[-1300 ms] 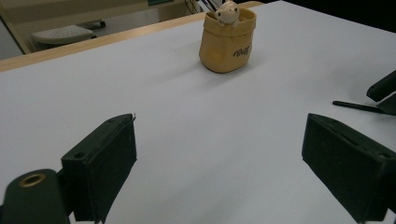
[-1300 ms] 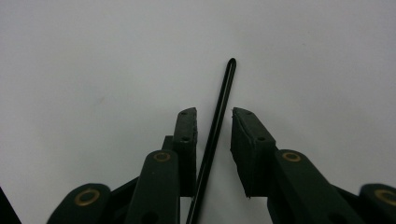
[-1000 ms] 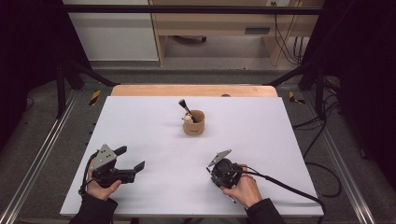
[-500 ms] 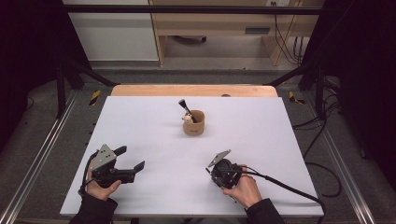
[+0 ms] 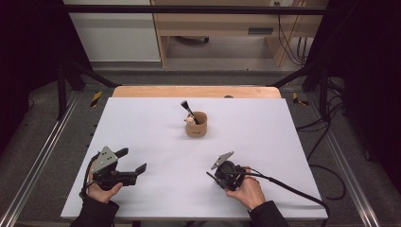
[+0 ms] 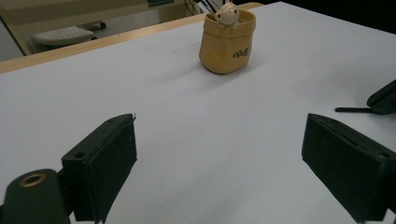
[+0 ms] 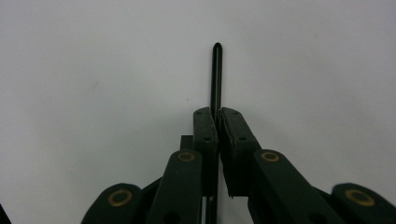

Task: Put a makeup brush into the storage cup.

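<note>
Jaws of my right gripper [image 7: 215,122] have just been closing on a thin black stick [image 7: 216,79] (light, stiff, slippery), gripped mid-shaft, tip toward twelve o'clock; left gripper [image 6: 224,163] gapes wide.

Thin black stick [image 7: 216,79]: near end hidden between the pads of the right gripper [image 7: 217,114]; whether pen or brush handle could not be told. In the high view it was too small to identify.

Tan holder [image 6: 227,43]: printed word on its wall too blurred to read; figurine [image 6: 227,14] at its rim cut by the top picture edge.

Dark-handled tool [image 5: 187,110] in the holder: lower end hidden inside; kind not discernible.

Left gripper [image 6: 224,154]: right pad cut off at the picture's right and bottom edges.
</note>
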Available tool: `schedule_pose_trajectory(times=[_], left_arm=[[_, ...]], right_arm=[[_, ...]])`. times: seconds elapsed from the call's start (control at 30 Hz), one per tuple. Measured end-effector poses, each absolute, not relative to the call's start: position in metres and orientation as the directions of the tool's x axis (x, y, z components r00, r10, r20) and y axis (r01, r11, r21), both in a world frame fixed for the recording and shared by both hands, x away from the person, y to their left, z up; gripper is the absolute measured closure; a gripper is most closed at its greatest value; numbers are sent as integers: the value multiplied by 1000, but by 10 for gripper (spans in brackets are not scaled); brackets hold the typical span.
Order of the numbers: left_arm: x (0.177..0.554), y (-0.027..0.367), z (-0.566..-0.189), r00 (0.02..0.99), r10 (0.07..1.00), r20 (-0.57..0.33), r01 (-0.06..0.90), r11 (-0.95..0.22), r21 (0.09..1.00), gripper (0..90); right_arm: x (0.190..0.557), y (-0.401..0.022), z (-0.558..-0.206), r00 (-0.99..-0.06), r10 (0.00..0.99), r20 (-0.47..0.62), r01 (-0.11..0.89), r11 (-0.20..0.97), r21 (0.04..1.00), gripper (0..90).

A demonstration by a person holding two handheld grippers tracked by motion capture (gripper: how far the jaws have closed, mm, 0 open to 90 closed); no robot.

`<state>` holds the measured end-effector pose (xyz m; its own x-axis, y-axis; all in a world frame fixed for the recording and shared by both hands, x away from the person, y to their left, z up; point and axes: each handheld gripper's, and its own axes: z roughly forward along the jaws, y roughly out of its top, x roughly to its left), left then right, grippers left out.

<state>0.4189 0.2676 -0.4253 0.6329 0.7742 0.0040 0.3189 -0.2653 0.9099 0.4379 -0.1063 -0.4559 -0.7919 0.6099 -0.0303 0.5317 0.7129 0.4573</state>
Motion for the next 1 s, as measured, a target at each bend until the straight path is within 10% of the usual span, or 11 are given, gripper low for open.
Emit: schedule_pose_trajectory(times=[0.73,1.0], left_arm=[[418,266,-424,640,769,1,320,-267,909,93],[418,267,-424,640,768,-1,319,-264,910,93]], right_arm=[[439,-116,-424,-792,609,-53,532,729,430,590],[441,-111,-421,-796,604,-42,551,752,362,619]])
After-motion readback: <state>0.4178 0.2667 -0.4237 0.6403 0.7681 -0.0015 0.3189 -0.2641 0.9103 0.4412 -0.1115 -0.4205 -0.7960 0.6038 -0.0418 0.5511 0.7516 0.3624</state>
